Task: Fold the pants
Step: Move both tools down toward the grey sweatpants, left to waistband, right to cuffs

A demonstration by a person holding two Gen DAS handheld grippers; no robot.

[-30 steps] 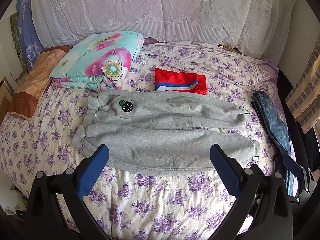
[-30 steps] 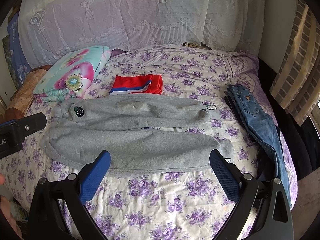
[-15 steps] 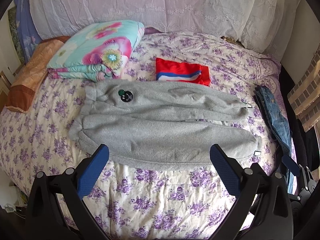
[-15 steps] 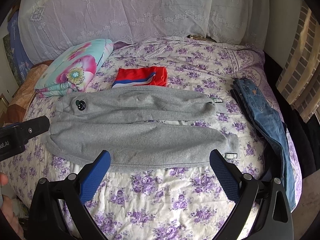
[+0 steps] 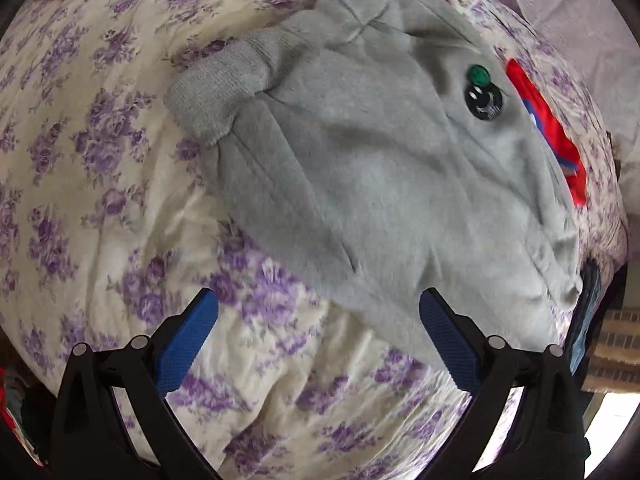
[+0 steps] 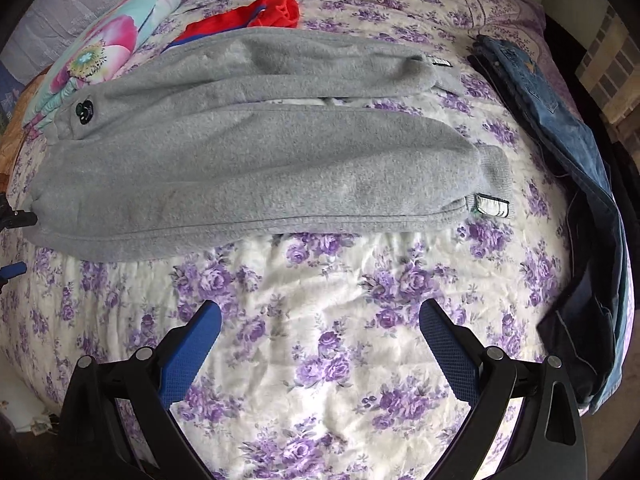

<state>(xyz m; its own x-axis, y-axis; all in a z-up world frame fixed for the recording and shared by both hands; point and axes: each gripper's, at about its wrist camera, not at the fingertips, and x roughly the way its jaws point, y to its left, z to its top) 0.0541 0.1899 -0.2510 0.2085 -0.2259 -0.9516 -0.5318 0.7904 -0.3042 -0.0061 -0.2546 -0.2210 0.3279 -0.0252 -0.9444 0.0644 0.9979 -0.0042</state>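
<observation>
Grey sweatpants [image 6: 256,152] lie flat across the floral bedspread, waistband to the left, leg cuffs to the right, a round black and green badge near the waist. In the left wrist view the waist end [image 5: 360,168] fills the frame. My left gripper [image 5: 318,308] is open and empty, low over the near edge of the waist end. My right gripper [image 6: 320,316] is open and empty over bare bedspread, in front of the near leg. The near cuff with its white label [image 6: 492,206] lies ahead to the right.
A folded red garment [image 6: 248,16] lies behind the sweatpants. A folded floral quilt [image 6: 108,44] sits at the back left. Folded blue jeans [image 6: 560,132] lie along the bed's right edge. The bedspread [image 6: 320,272] stretches in front.
Both grippers have dropped down close to the bed. The left has swung toward the waist end and tilted. The right has moved toward the near leg. Both jaws stay open.
</observation>
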